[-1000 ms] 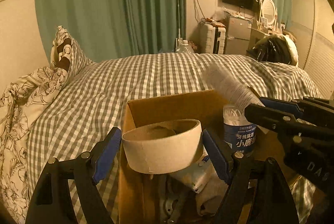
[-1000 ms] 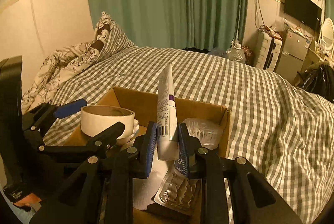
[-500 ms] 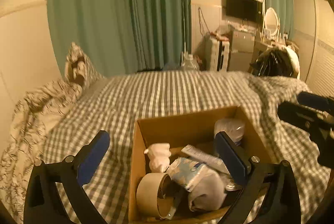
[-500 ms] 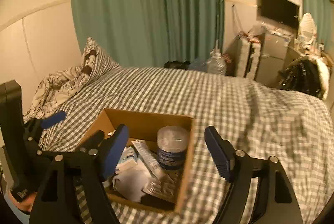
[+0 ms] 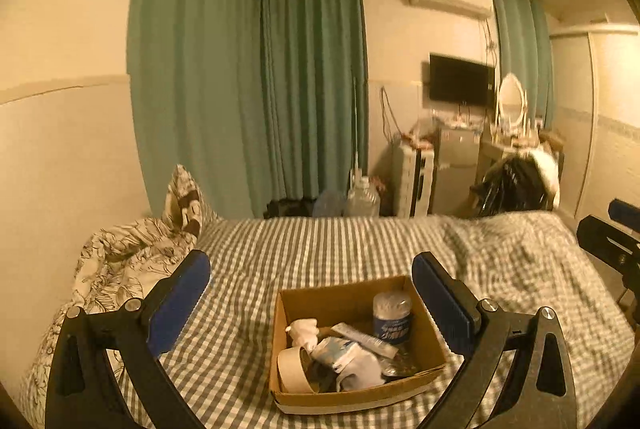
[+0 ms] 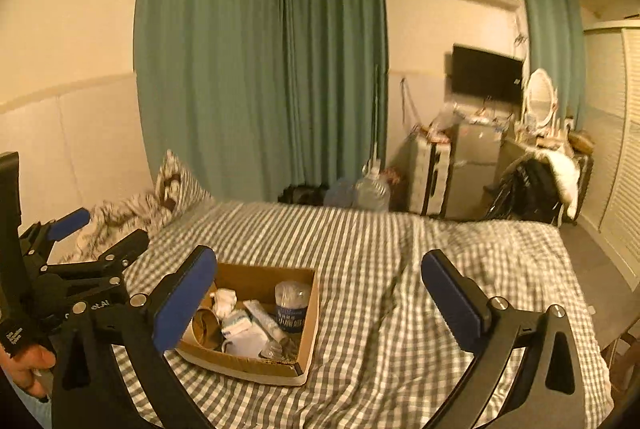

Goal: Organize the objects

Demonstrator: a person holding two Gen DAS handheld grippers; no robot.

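Cardboard box (image 5: 356,399) on the checked bed (image 5: 320,253) holds tape roll (image 5: 291,373), tube (image 5: 366,339) and tub (image 5: 392,315) — nothing loose shows on the bed. Left hand-held gripper (image 5: 310,303) and right hand-held gripper (image 6: 320,299), jaws just opened, gape wide and empty — sorting looks nearly finished.

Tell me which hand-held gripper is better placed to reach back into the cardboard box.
Left, probably. The left hand-held gripper frames the cardboard box squarely between its open jaws. The right hand-held gripper, also open and empty, has the box off toward its left finger.
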